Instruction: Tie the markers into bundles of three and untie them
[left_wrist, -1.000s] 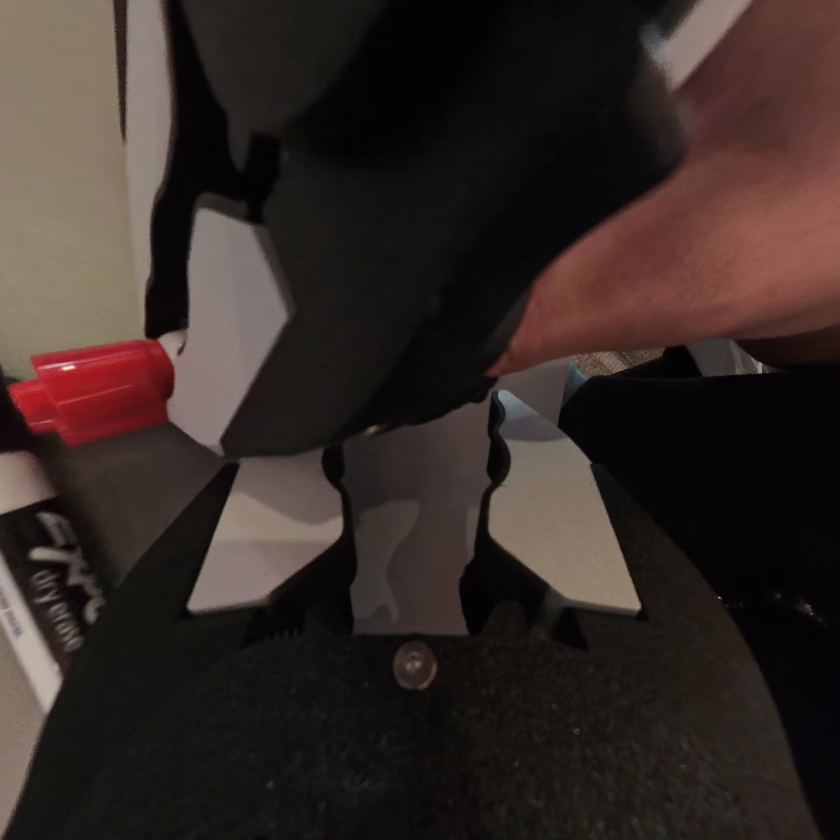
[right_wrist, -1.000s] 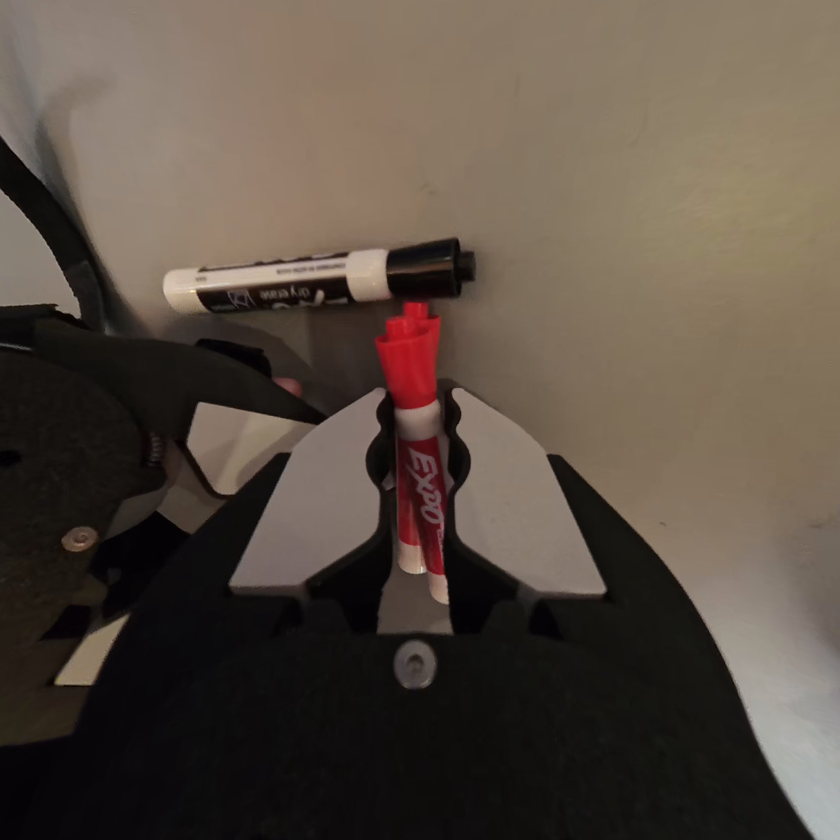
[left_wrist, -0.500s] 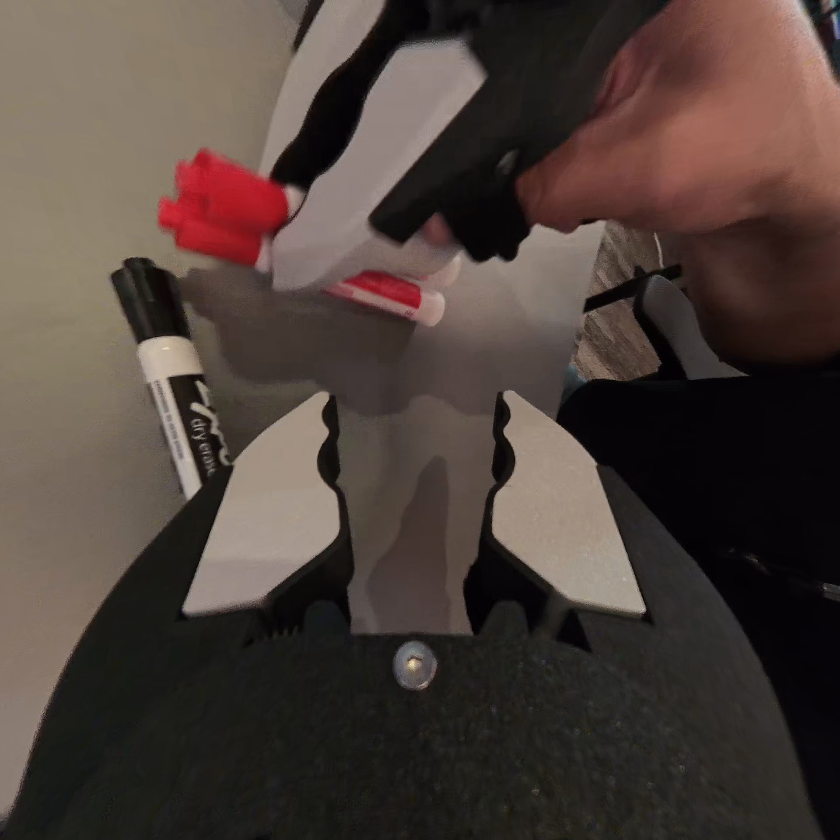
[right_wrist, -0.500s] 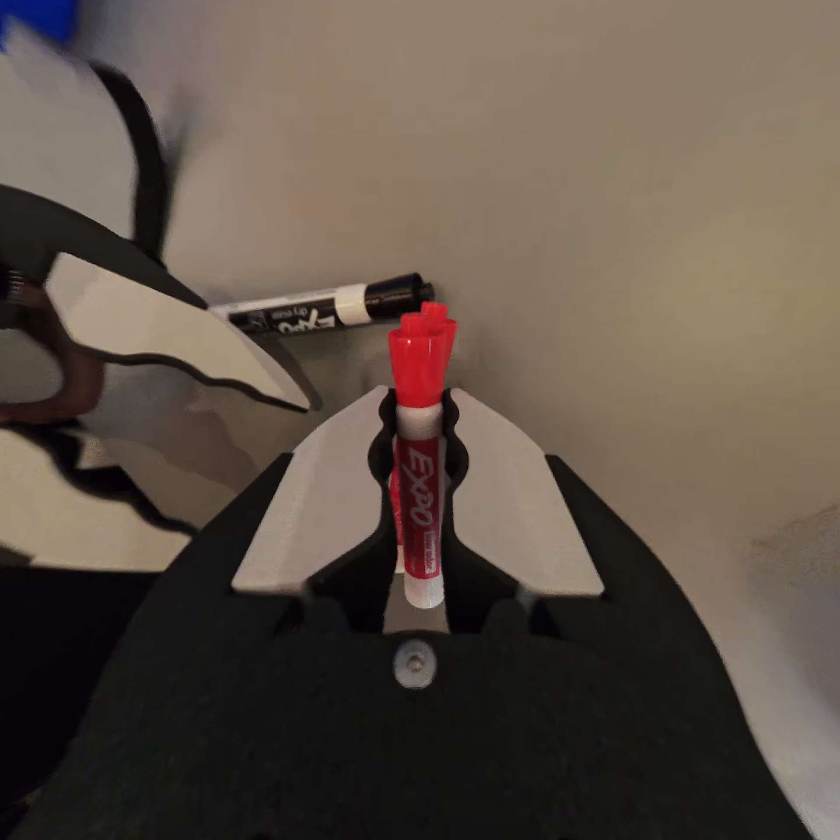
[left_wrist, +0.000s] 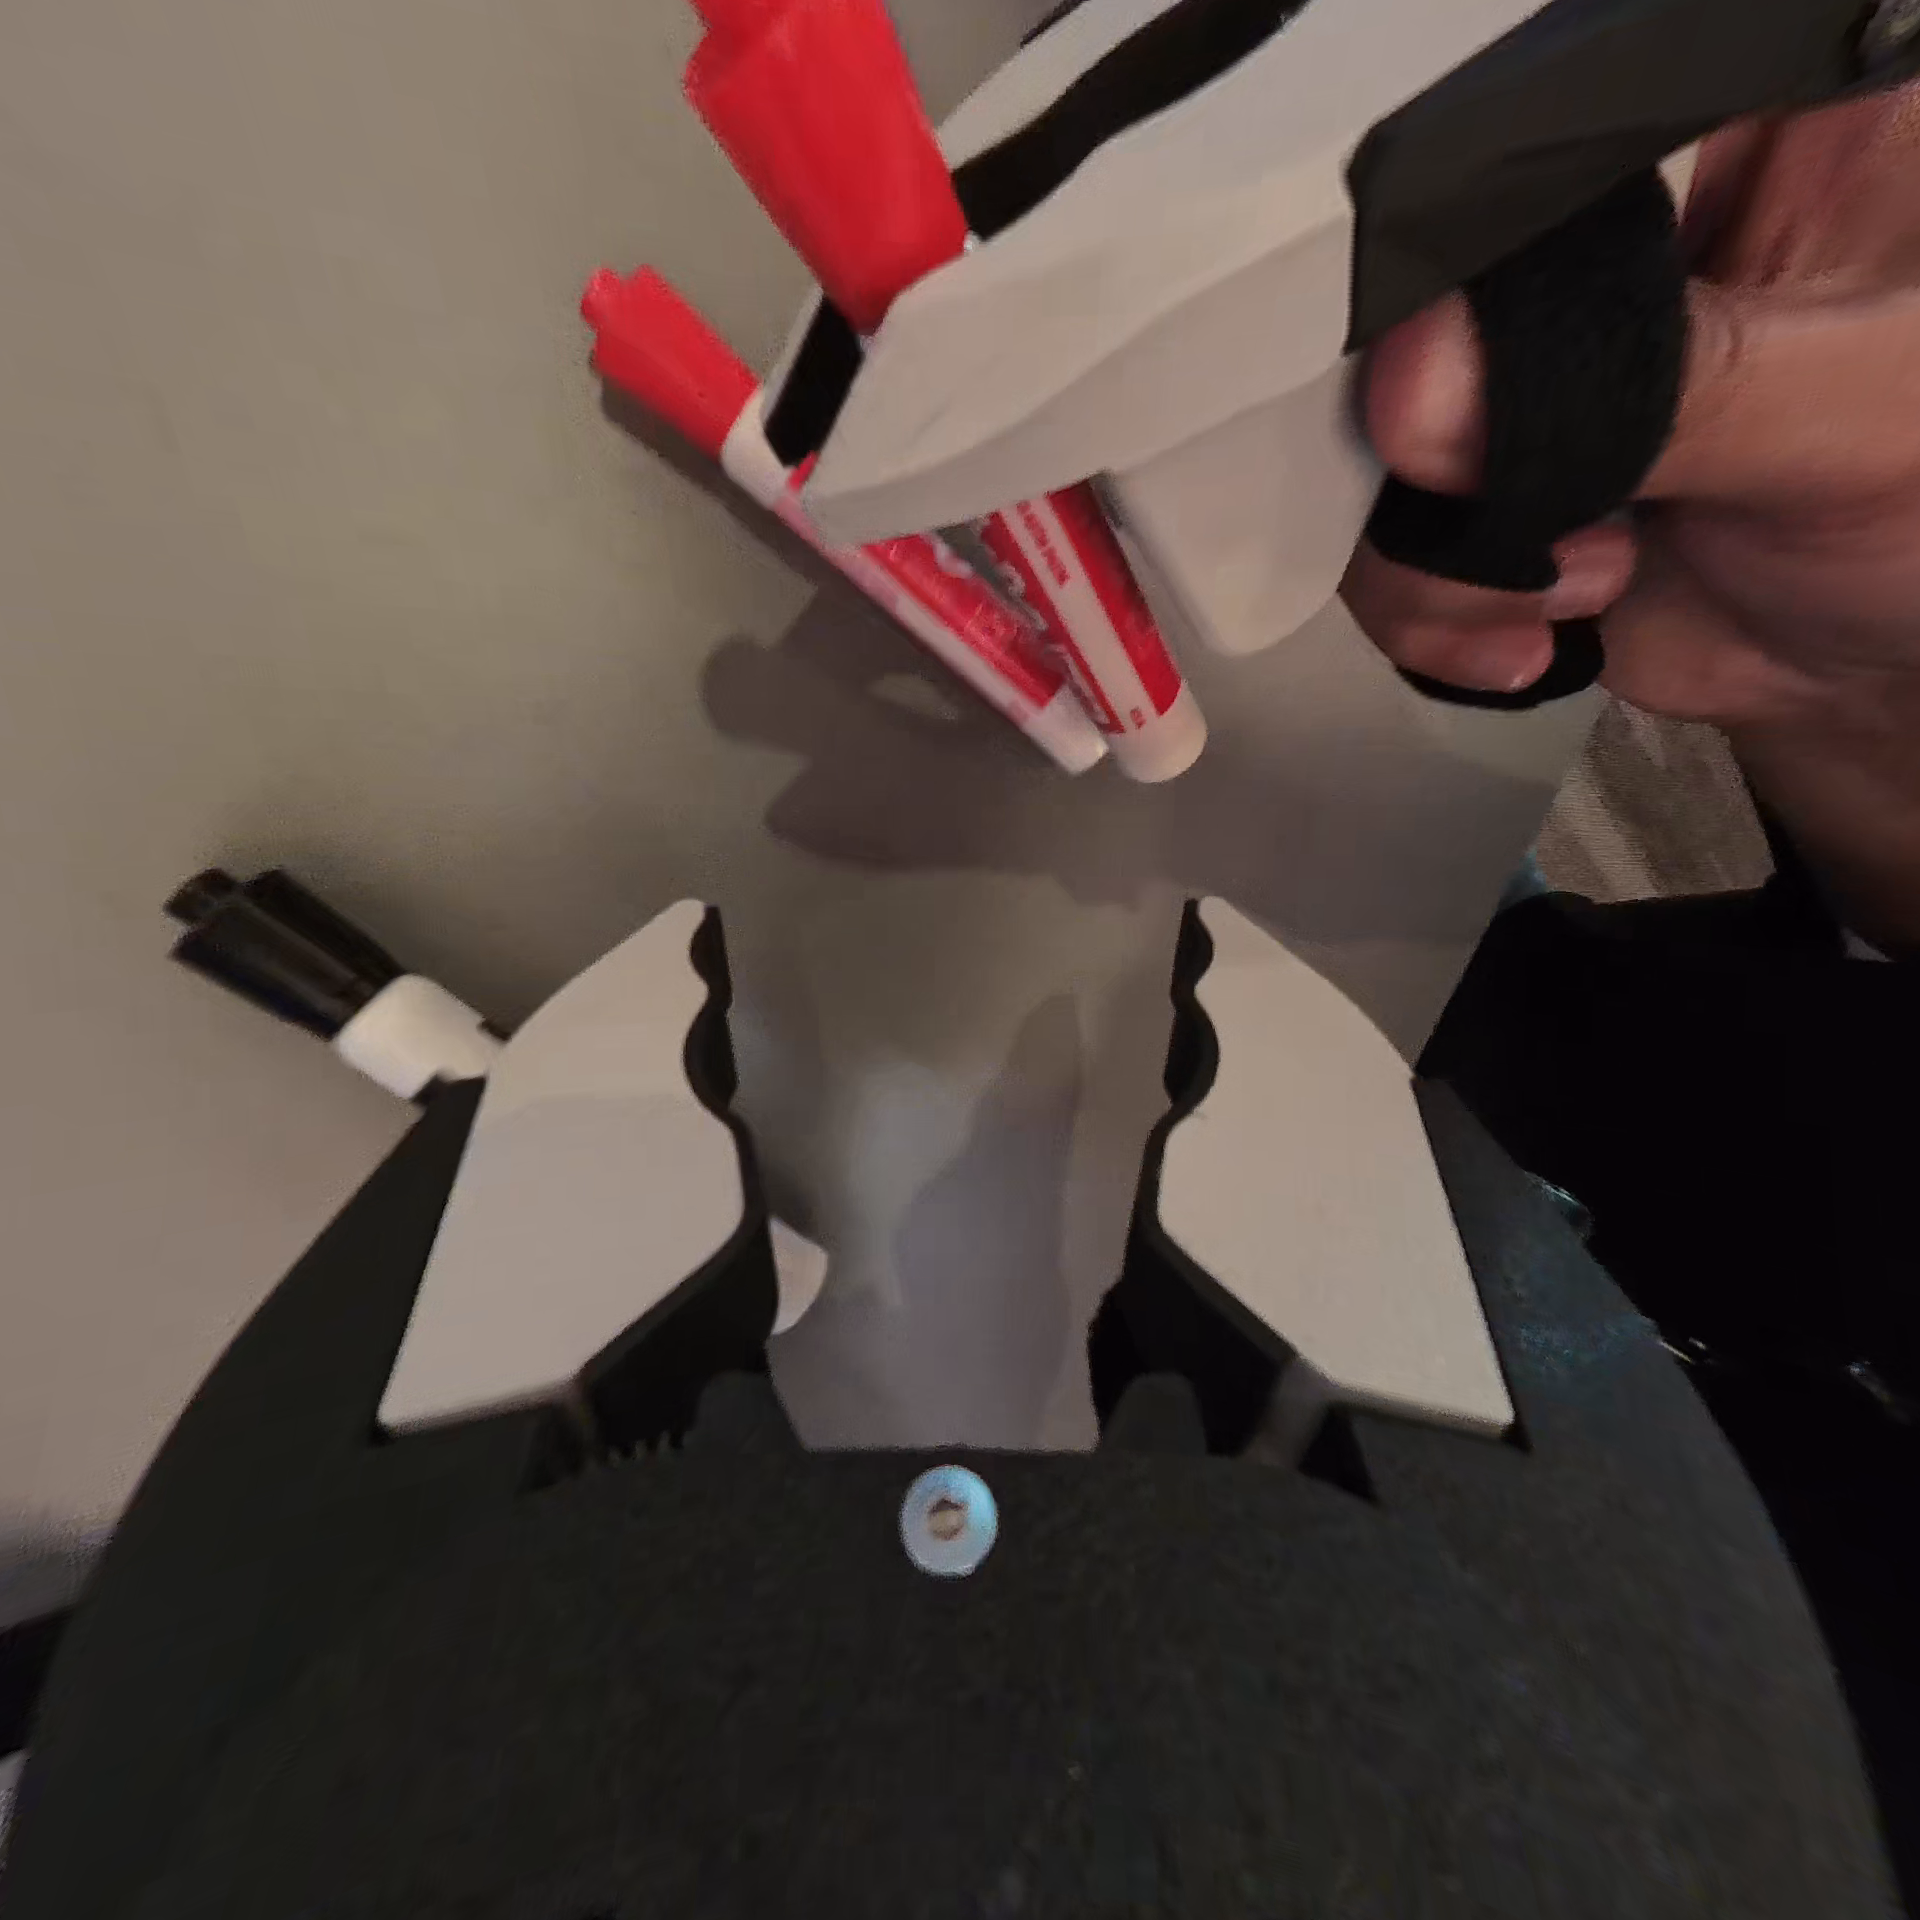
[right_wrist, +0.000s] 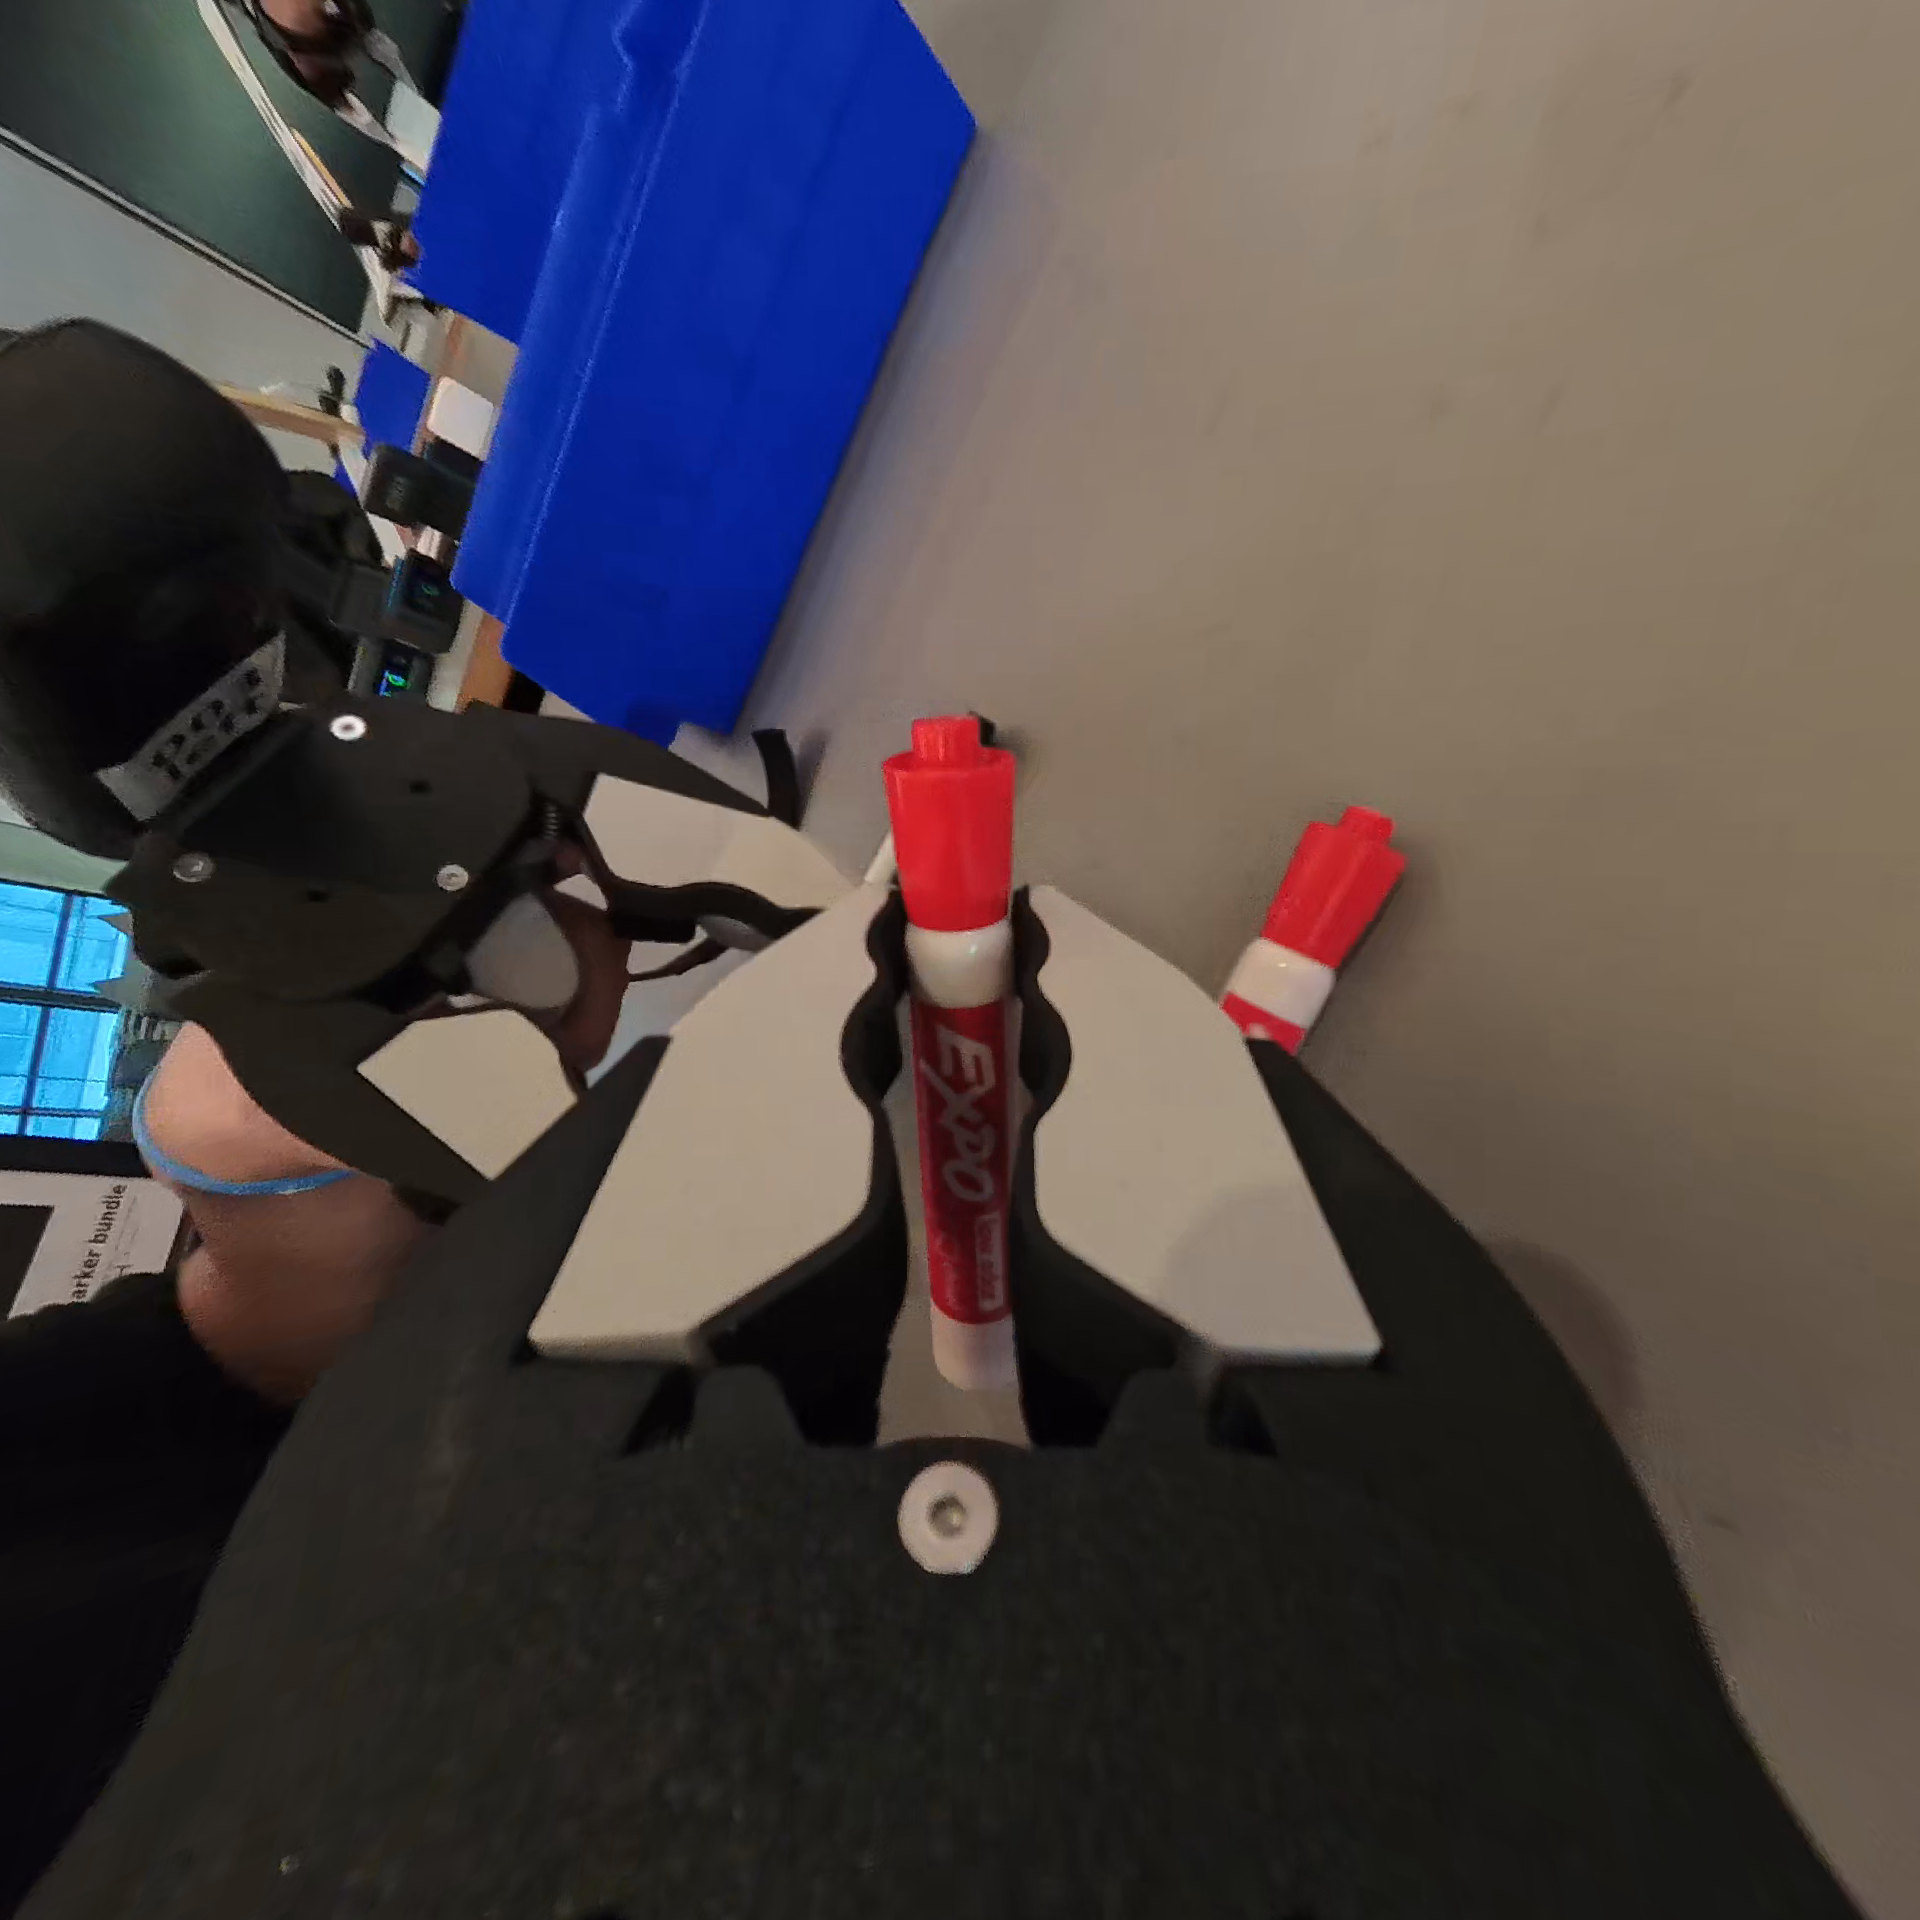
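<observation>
Left gripper (left_wrist: 951, 914) with jaws spread wide over the pale table (left_wrist: 260, 520), nothing between them. Beyond it, the right gripper (left_wrist: 831, 436), held by a hand (left_wrist: 1714, 436), clamps two red markers (left_wrist: 1049, 613). A black-capped marker (left_wrist: 312, 977) lies on the table just left of the left gripper, partly hidden under its left finger.

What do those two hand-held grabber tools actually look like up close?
Both match: the left gripper and right gripper each have a rough matte black body, one silver screw at its centre and two pale grey wedge fingers with wavy black inner edges. A hand grips a black handle.
</observation>
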